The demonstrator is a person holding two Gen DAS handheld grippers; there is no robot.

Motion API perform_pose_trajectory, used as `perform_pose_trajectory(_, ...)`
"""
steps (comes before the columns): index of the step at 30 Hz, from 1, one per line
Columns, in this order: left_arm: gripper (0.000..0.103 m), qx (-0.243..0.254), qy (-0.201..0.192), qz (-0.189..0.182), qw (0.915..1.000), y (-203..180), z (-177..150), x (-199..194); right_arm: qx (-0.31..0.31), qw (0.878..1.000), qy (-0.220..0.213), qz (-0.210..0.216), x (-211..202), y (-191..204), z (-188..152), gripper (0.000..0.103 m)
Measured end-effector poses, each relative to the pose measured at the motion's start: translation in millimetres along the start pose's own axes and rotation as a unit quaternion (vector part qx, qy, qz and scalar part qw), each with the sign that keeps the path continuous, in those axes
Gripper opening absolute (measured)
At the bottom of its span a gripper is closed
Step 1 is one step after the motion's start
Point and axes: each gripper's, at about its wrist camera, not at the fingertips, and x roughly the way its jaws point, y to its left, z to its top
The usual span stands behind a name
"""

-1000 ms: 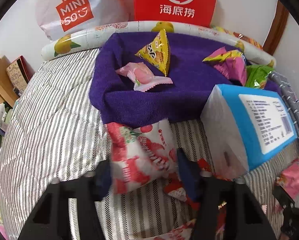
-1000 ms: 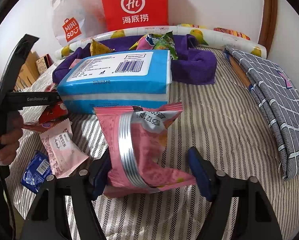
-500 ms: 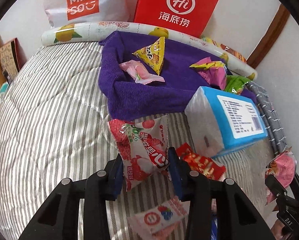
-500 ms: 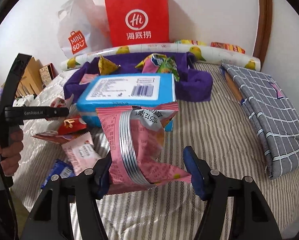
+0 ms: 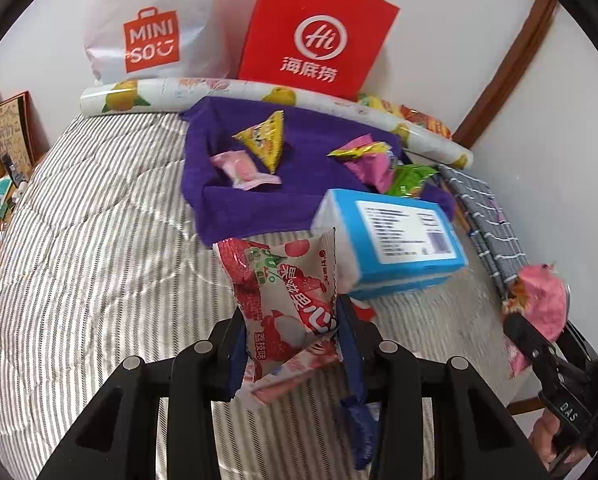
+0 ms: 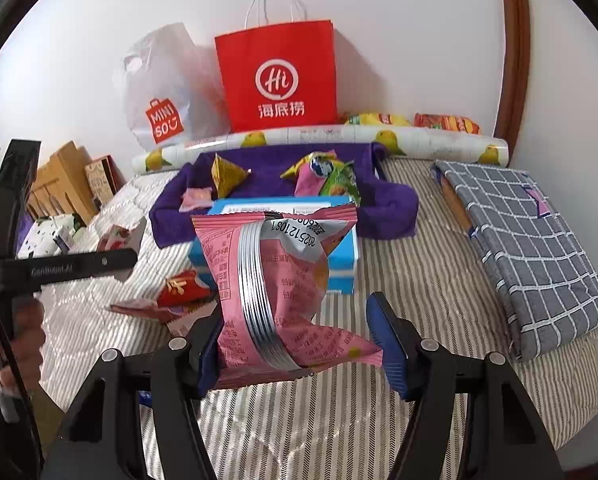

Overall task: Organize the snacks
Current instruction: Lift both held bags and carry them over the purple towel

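Both packets have come up off the striped bed (image 5: 79,280): the left gripper (image 5: 291,344) clamps the lychee packet (image 5: 287,296), the right gripper (image 6: 299,340) grips the pink bag (image 6: 275,280), ready for the purple towel (image 5: 299,208).

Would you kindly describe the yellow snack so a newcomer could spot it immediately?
Find the red paper bag against the wall; in front of it a purple towel lies on the striped bed. The yellow snack sits on the towel, the only pyramid-shaped packet, beside a flat pink one.

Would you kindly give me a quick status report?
Left gripper shut on lychee packet. Right gripper holds pink packet. Blue box fronts purple towel.
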Motion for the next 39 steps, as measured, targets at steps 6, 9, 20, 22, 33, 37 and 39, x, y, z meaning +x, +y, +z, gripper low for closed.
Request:
perform_pose_trajectory(6, 0.038, 0.012, -0.005, -0.016, 0.9998, -21, 2, -9, 0.011, 1.000, -0.007, -0.001, -12, -4, 12, 0.065)
perform_pose_trajectory(9, 0.038, 0.023, -0.009, -0.023, 0.9994, -32, 7, -13, 0.014, 1.000, -0.015, -0.005, -18, -8, 21, 0.065)
perform_pose_trajectory(20, 0.038, 0.045, -0.019, -0.039, 0.9980, -59, 37, -19, 0.023, 0.999, -0.035, -0.003, -25, -15, 54, 0.065)
perform_pose_trajectory(22, 0.038, 0.047, -0.022, -0.041, 0.9978, -60, 44, -20, 0.025, 0.999, -0.038, 0.000, -25, -16, 61, 0.065)
perform_pose_trajectory(33, 0.038, 0.050, -0.035, -0.036, 0.9975, -54, 81, -16, 0.023, 0.998, -0.054, 0.012, -17, -11, 95, 0.065)
perform_pose_trajectory(37, 0.038, 0.055, -0.038, -0.037, 0.9970, -52, 94, -14, 0.023, 0.998, -0.057, 0.011, -10, -10, 106, 0.065)
perform_pose_trajectory(39, 0.038, 0.057, -0.039, -0.038, 0.9969, -51, 102, -12, 0.023, 0.998, -0.058, 0.010, -6, -10, 113, 0.065)
